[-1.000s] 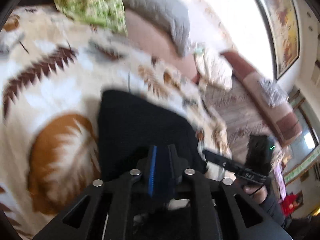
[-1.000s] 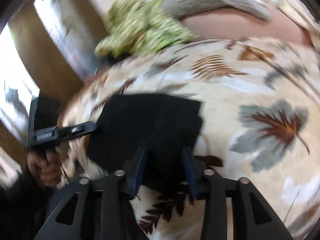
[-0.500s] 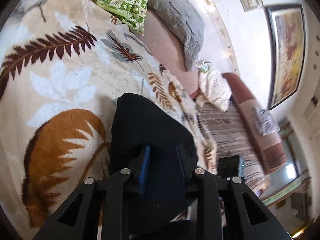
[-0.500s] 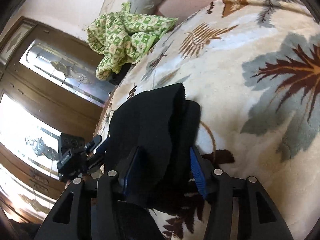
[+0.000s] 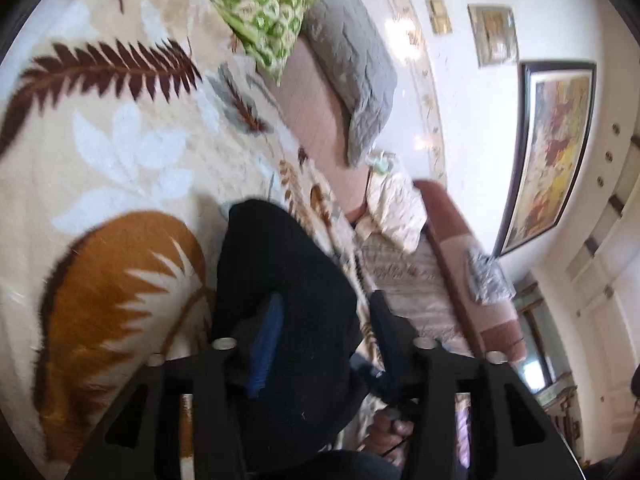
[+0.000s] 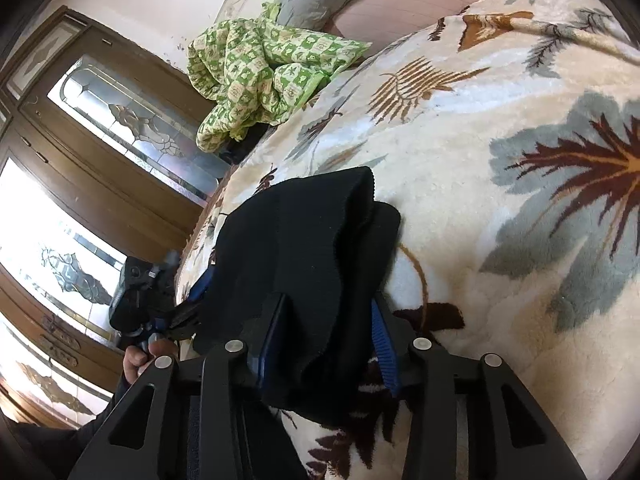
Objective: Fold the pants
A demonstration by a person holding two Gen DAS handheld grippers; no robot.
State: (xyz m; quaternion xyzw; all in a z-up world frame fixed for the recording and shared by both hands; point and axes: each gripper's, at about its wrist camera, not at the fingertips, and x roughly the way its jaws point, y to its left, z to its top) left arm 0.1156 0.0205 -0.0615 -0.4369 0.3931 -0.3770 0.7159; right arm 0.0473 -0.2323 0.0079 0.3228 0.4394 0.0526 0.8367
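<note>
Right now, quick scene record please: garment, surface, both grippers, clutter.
garment: black pants, folded into a compact bundle
surface: leaf-print blanket on a bed
left gripper: open, fingers either side of the bundle
right gripper: open, fingers straddling the bundle's near edge
clutter: green patterned cloth and grey pillow at the bed's far end

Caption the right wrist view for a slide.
Right gripper open around folded black pants on a leaf-patterned blanket.
</note>
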